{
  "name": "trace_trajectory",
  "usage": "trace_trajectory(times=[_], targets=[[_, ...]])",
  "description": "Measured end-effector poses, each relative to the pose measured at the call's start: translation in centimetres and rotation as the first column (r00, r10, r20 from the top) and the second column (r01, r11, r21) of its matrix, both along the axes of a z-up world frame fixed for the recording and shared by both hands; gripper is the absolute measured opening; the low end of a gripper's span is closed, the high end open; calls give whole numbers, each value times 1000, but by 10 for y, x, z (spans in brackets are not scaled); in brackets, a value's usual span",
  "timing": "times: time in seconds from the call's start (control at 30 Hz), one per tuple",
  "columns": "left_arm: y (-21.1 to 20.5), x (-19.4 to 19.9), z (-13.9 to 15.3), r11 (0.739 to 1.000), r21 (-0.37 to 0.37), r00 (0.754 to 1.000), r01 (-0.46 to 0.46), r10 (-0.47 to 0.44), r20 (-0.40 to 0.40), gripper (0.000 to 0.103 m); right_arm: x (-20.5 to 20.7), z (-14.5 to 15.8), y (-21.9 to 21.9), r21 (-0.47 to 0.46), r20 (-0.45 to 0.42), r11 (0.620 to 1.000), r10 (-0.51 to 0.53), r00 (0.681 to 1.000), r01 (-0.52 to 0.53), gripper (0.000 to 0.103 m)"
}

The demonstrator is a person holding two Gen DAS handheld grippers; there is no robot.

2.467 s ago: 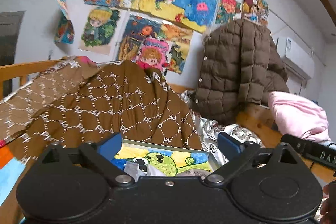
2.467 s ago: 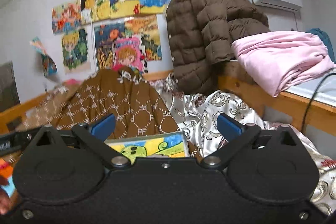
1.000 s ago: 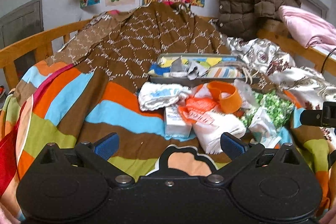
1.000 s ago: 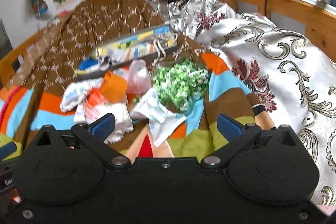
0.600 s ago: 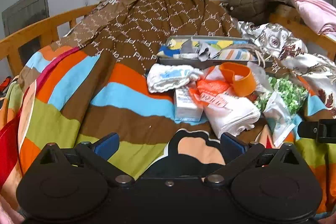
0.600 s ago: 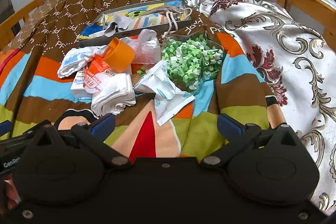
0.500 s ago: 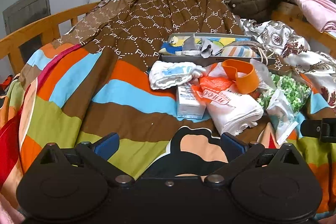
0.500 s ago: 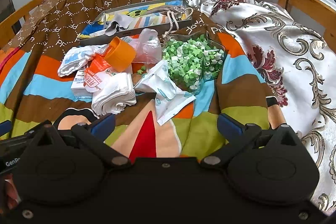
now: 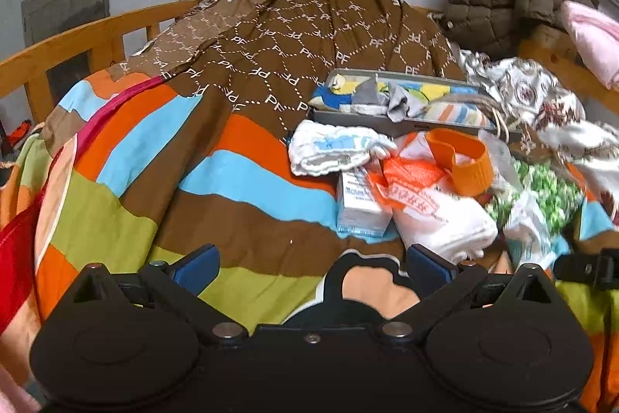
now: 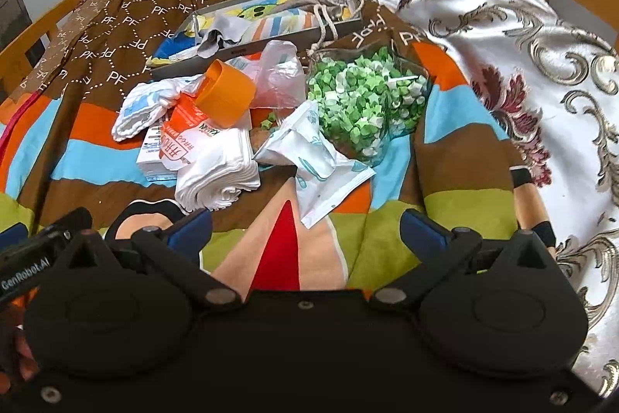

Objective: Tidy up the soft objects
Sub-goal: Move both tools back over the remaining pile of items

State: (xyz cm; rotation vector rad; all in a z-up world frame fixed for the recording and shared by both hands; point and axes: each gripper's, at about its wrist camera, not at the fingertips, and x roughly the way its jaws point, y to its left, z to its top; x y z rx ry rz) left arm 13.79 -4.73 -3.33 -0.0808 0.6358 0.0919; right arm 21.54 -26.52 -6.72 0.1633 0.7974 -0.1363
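Ahead of the left gripper (image 9: pixel 311 264) and the right gripper (image 10: pixel 305 229), a heap of soft things now fills both views where 2.5 s ago only the wall posters and a hanging jacket showed; both tools have tipped down to the striped blanket (image 10: pixel 387 250), which suggests the sorting is only about to start. Each gripper has its 2 blue-tipped fingers spread wide, holding nothing. Just beyond the right gripper's left finger lies a folded white cloth (image 10: pixel 216 173) under an orange-printed wrapper, touching a small white box (image 10: pixel 153 151). An orange band (image 10: pixel 226 93) sits further on, with a rolled white-and-blue cloth (image 10: pixel 149 107) to its left. Straight ahead lies a white-and-teal packet (image 10: pixel 313 157), and beyond it a clear bag of green paper stars (image 10: pixel 363 103). Furthest off is a grey tray (image 10: pixel 271 26) already holding some cloth. The brown cover (image 9: pixel 294 37) behind repeats "PF"; the left gripper's side, seen from the right wrist, reads "GenRobot.AI". The wrapper's print is too small to read.
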Motion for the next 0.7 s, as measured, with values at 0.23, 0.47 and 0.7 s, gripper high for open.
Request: trace_trajectory(times=[0.23, 0.47, 0.7], targets=[[5, 19, -5, 991, -135, 999, -7, 14, 46, 102, 11, 0, 0, 2, 11, 1000, -1, 1000, 1, 103], [-4, 37, -4, 969, -231, 992, 87, -62, 112, 102, 26, 3, 0, -85, 45, 996, -36, 998, 39, 102], [-18, 65, -3, 954, -265, 983, 142, -105, 152, 102, 44, 5, 2, -205, 53, 979, 0, 999, 10, 102]])
